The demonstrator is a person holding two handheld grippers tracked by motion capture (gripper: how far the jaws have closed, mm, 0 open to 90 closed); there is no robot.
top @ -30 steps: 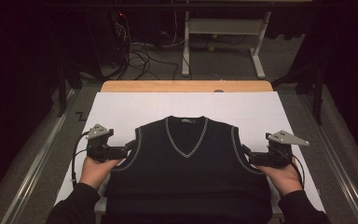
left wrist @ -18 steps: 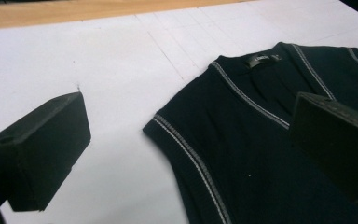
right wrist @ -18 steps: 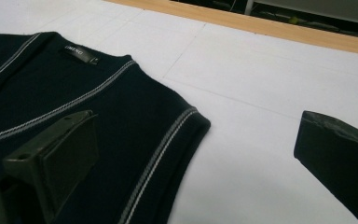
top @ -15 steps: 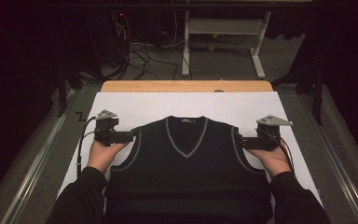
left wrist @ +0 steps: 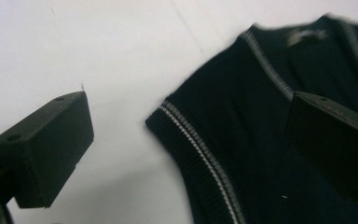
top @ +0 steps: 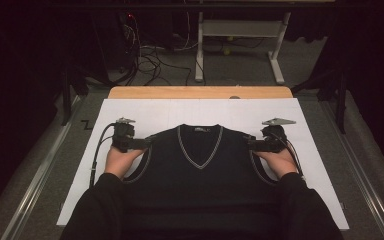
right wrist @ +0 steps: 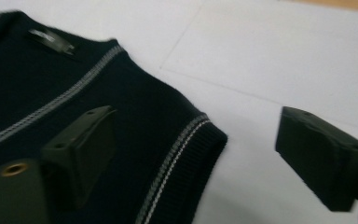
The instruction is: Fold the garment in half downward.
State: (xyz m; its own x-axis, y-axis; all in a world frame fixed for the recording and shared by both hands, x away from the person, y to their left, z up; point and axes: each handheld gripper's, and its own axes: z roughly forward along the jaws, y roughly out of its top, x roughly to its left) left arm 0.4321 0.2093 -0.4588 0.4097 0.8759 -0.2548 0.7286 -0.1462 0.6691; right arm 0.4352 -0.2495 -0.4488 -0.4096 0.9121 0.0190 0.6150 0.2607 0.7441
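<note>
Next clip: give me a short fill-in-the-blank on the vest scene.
1. The dark vest has a ____-shaped neckline.
2. It lies on a ____ sheet covering the table.
3. The left gripper straddles one shoulder corner with its jaws ____.
4. The right gripper is at the vest's other ____.

Missing words: V; white; open; shoulder

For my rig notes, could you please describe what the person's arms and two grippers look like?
Both arms wear dark long sleeves, hands bare. The left gripper and right gripper are black, each topped by a grey three-cornered plate and trailing a black cable. Their jaws are blocky black pads with small screw holes.
</note>
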